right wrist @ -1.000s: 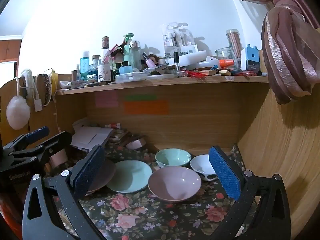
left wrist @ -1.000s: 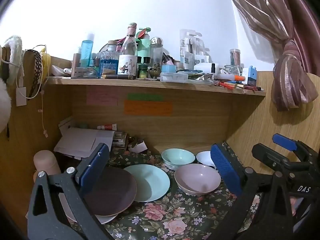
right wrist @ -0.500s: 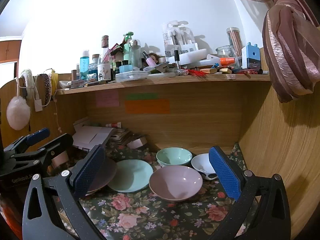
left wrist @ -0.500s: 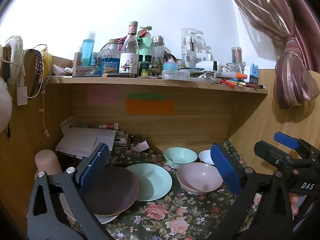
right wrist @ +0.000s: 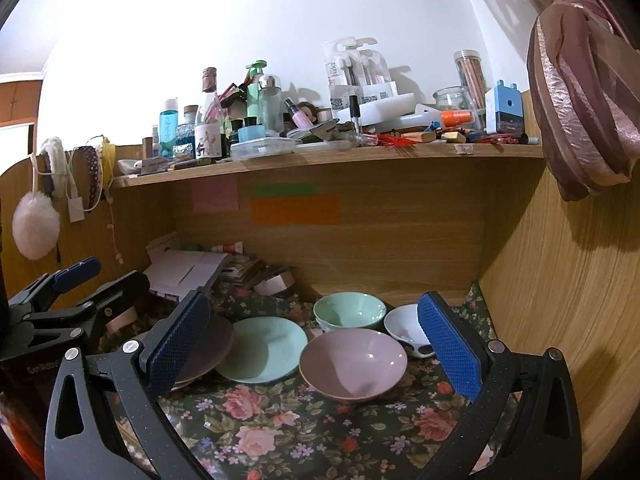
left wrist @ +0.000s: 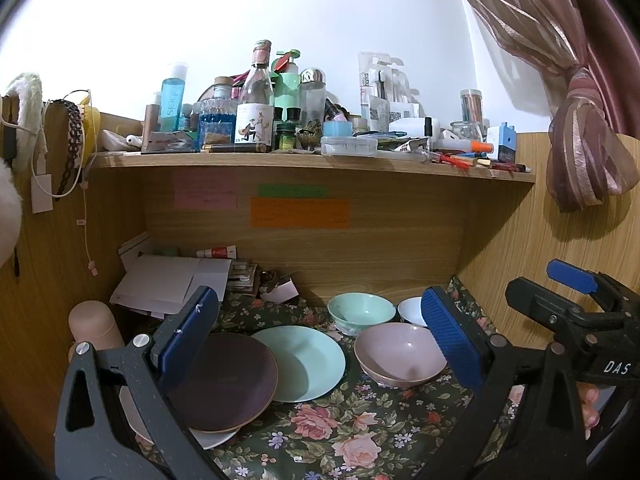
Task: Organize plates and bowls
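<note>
Here's the crockery, all laid out on the floral cloth [right wrist: 280, 420] in the wooden nook: a pink bowl [right wrist: 353, 363] up front, a mint bowl [right wrist: 349, 311] just behind it, a white bowl [right wrist: 406, 330] tucked to the right near the side wall. Left of the bowls lies a mint plate [right wrist: 262, 348], and its left edge slips under a dark purple plate [left wrist: 226, 380], which itself sits on a white plate [left wrist: 212, 436]. Both tools hang above the near edge of the cloth, touching nothing: the left gripper [left wrist: 316, 344] spread wide, empty, over the plates; the right gripper [right wrist: 314, 348] just as wide, empty, with the pink bowl between its blue pads. Papers [left wrist: 164, 284] are stacked in the back left corner, and the shelf [left wrist: 312, 160] overhead is crowded with bottles.
</note>
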Motion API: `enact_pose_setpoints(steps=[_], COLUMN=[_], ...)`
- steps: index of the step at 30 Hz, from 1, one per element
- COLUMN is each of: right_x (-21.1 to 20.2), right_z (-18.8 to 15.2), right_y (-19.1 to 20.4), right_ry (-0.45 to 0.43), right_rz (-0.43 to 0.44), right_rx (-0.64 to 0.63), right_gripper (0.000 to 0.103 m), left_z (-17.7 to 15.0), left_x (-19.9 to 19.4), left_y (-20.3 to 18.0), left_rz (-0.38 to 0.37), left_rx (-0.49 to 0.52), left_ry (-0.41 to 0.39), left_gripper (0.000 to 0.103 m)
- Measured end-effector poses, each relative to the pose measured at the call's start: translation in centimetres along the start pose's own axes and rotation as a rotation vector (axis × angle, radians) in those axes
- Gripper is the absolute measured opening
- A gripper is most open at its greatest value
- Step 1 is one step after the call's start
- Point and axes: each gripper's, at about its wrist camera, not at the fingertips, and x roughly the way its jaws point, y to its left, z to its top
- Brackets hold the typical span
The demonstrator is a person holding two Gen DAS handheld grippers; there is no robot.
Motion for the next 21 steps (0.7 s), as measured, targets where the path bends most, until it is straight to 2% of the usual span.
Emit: enact_pose_setpoints(steps=[21], right_x=[0.17], right_z=[0.00], right_y=[0.44], right_ry=[0.001], right_rz=[0.014], right_rx=[-0.006], right_gripper=[0.103], left_z=[-0.01], left_x=[0.33], left_y=[0.00], left_rz=[-0.005], left_rx=[0.005], left_ry=[0.002], left_gripper=[0.103])
